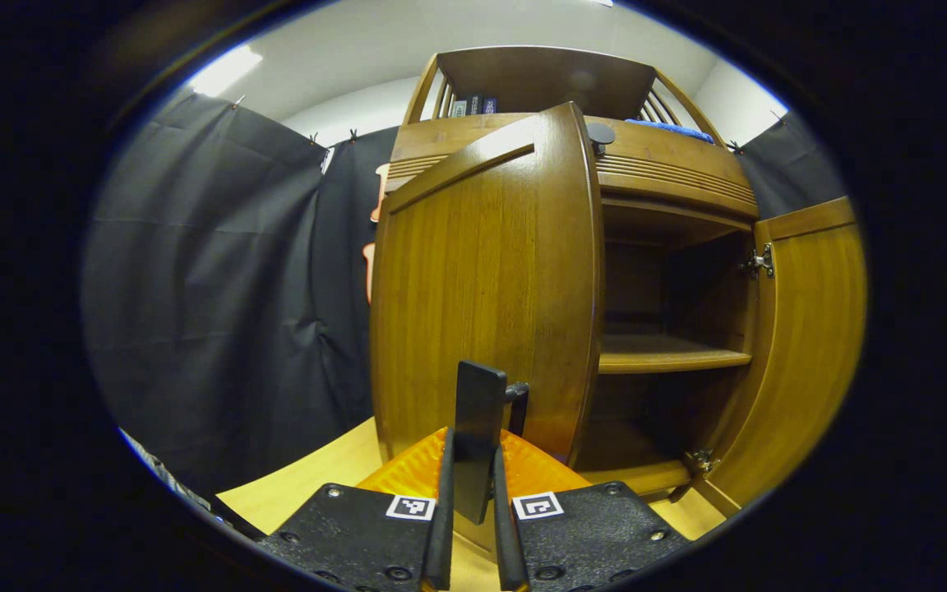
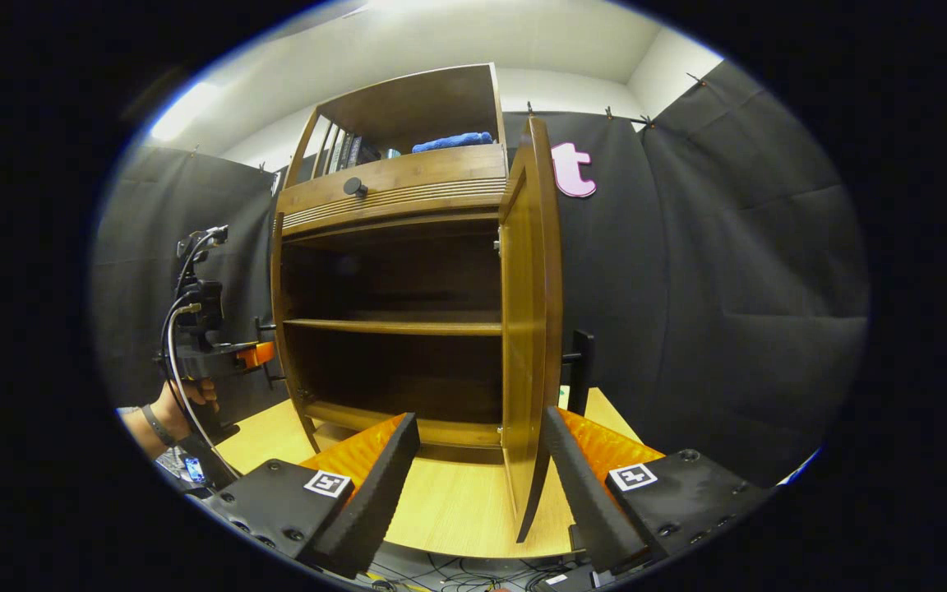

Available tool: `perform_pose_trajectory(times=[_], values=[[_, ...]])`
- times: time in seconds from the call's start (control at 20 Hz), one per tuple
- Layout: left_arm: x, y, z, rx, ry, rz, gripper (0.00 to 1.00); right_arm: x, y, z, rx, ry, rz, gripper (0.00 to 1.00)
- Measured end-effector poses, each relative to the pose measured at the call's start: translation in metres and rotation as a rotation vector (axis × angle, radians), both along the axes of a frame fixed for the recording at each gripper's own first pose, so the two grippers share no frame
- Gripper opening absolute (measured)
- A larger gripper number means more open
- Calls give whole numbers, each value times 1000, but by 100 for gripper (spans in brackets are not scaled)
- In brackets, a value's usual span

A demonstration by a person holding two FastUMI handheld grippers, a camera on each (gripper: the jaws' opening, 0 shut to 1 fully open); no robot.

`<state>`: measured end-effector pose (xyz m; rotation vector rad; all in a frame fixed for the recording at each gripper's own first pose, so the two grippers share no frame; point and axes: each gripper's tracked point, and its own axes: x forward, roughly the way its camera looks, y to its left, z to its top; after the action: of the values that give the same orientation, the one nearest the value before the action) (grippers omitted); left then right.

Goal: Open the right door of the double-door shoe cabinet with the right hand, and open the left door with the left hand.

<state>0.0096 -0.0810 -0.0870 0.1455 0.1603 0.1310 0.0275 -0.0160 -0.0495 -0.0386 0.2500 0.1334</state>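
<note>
In the left gripper view, the left gripper (image 1: 473,493) is clamped on the dark handle (image 1: 478,427) of the left door (image 1: 486,288), with both fingers pressing its sides. That door stands swung out from the cabinet (image 1: 572,164), its free edge turned toward the camera. Behind it the cabinet's inside shows a bare shelf (image 1: 671,358). The right door (image 1: 810,345) stands wide open at the far side, hinges (image 1: 759,263) exposed. My reading is that the left door is in hand and nearly done. The next move would be a little more outward swing along the hinge arc, then parting the fingers and backing straight off the handle. The wooden counter (image 1: 309,485) lies under the door, and the black curtain (image 1: 219,312) hangs just beside it on the opening side. So room to swing further looks limited there.

In the right gripper view, the right gripper (image 2: 473,485) is spread wide and grips nothing. The right door (image 2: 531,329) stands edge-on between its two fingers, and I cannot tell whether either finger touches it. The door's handle (image 2: 580,370) sticks out on the far face. Farther off, a hand (image 2: 186,403) holds the left gripper (image 2: 264,355) by the cabinet's other side. The right door's step looks finished. That gripper needs only to draw back toward the counter edge (image 2: 457,543), keeping its fingers off the door's lower corner. The curtain (image 2: 712,312) is near behind this door too.
</note>
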Motion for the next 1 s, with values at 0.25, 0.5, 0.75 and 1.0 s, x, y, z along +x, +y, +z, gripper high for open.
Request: perform_pose_trajectory(times=[0.25, 0.5, 0.75, 1.0], values=[[-19, 26, 9, -5, -35, 4, 18, 2, 7, 1, -14, -5, -6, 92], [-28, 51, 15, -36, -47, -59, 12, 26, 37, 0, -12, -36, -57, 92], [-35, 81, 26, -30, -50, -133, 10, 30, 78, -5, -7, -30, -78, 92], [-35, 145, 52, 5, -90, -107, 2, 32, 115, -7, -28, -41, -90, 92]])
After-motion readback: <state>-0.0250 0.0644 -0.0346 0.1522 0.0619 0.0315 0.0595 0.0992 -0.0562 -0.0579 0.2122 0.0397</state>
